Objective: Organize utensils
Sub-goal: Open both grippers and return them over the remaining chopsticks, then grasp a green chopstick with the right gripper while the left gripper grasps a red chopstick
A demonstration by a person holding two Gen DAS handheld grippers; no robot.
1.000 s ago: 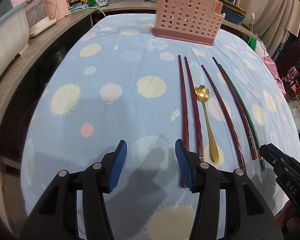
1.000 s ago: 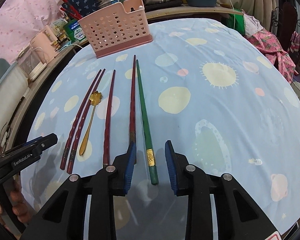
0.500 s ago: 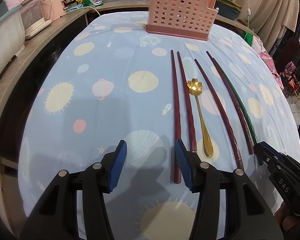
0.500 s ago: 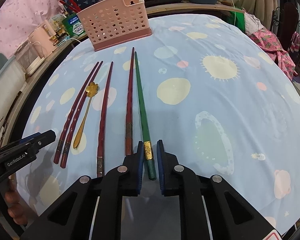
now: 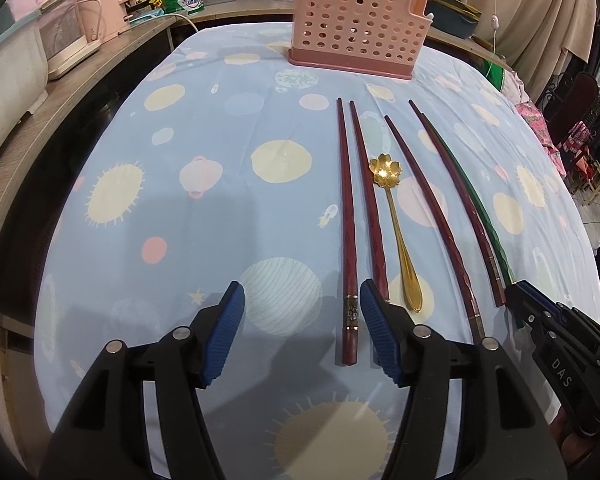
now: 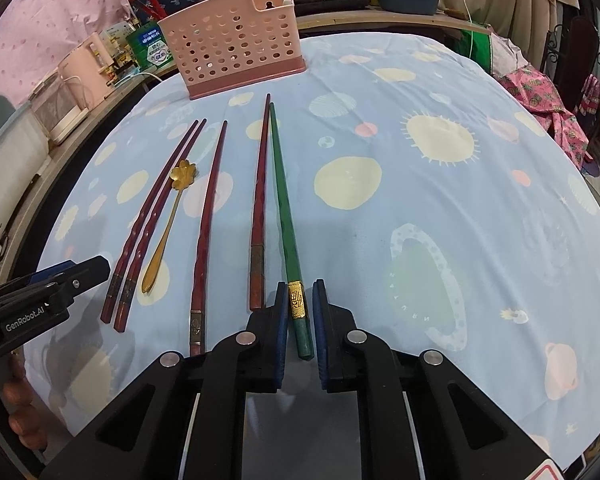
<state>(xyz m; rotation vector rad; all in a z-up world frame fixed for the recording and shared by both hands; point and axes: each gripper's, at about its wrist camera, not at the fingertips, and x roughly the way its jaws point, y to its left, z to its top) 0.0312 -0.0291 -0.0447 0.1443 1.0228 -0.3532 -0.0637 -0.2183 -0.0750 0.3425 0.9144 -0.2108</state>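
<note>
Several dark red chopsticks, a green chopstick and a gold flower-bowl spoon lie side by side on the blue patterned cloth. A pink perforated basket stands beyond their tips. My right gripper is shut on the green chopstick's gold-banded near end, which still rests on the cloth. My left gripper is open and its jaws are opening. The leftmost red chopstick has its near end between them, close to the right pad and untouched. The right gripper's tip shows at the green chopstick's end.
A wooden counter with pink and white appliances runs along the left. Pots and a blue dish sit behind the basket. The table's edge drops off on the right, with chairs and cloth beyond. The left gripper's tip sits beside the red chopsticks.
The right jaws closed around the green chopstick's end. The left gripper shifted slightly, so the leftmost red chopstick's end now lies between its jaws, which widened.
</note>
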